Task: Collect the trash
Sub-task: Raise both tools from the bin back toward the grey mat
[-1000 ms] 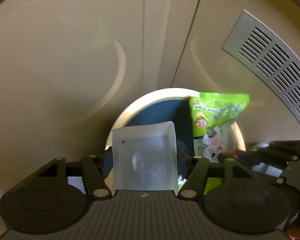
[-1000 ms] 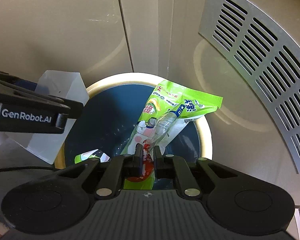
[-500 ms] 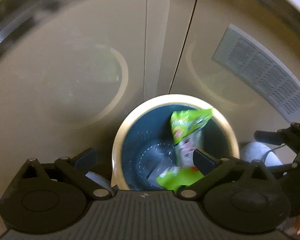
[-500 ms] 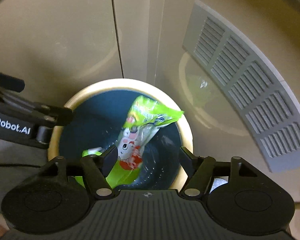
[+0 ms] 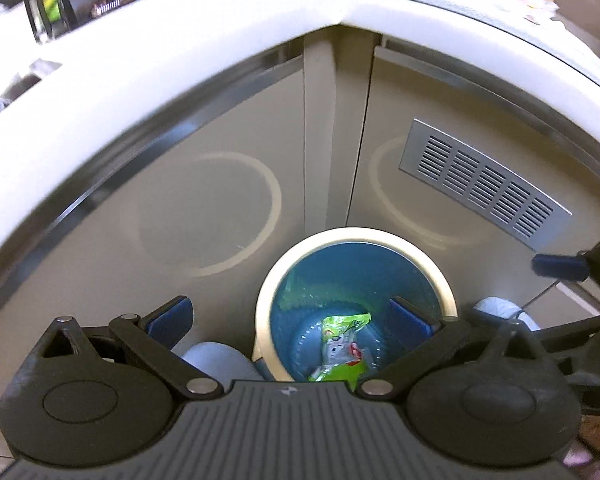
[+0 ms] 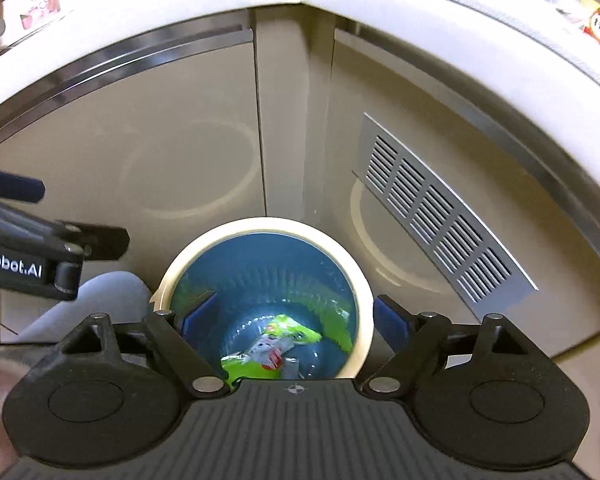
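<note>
A round blue trash bin with a cream rim [image 5: 420,250] stands on the floor in the cabinet corner; it also shows in the right wrist view [image 6: 260,225]. A green snack wrapper [image 5: 342,342] lies at the bottom of the bin, also seen in the right wrist view [image 6: 278,344]. My left gripper [image 5: 290,316] is open and empty, high above the bin. My right gripper [image 6: 288,316] is open and empty, also high above the bin. The left gripper's body shows at the left of the right wrist view [image 6: 28,252].
Beige cabinet doors meet in a corner behind the bin. A metal vent grille [image 5: 484,184] is set in the right door, also in the right wrist view [image 6: 436,208]. A white countertop [image 5: 148,60] with packages runs above. A person's knee [image 6: 84,304] is beside the bin.
Both grippers opened and let go: the clear bag and the green wrapper dropped into the bin. Both grippers then rose well above the bin, bringing the countertop into view.
</note>
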A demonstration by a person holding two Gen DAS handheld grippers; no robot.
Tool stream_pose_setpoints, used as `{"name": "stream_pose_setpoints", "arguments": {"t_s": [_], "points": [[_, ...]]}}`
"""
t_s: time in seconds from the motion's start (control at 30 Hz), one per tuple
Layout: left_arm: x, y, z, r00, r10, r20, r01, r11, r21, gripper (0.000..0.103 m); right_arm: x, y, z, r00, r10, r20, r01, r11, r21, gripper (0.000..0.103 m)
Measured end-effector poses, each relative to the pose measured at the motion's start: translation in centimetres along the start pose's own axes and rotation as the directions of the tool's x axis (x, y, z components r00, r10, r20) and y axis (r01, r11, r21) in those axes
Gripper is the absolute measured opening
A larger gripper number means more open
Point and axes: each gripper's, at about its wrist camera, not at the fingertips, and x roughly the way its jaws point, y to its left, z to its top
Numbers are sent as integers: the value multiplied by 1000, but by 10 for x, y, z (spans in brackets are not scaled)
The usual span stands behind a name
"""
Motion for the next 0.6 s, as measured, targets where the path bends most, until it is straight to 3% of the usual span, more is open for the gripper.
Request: {"name": "stream_pose_setpoints", "arguments": {"t_s": [0.13, 0.27, 0.6], "points": [[-12, -8, -7, 1000, 7, 19, -8, 999, 36, 103, -29, -5, -15, 998, -11, 64, 14, 999, -43, 87], [-15, -22, -9, 999, 22, 47, -25, 997, 68, 103, -27, -16, -30, 992, -14, 123, 21, 998, -54, 89], [-24, -30, -11, 995, 44, 92, -53, 994, 100, 103, -36, -19, -35, 989, -2, 145, 8, 999, -41, 89]]}}
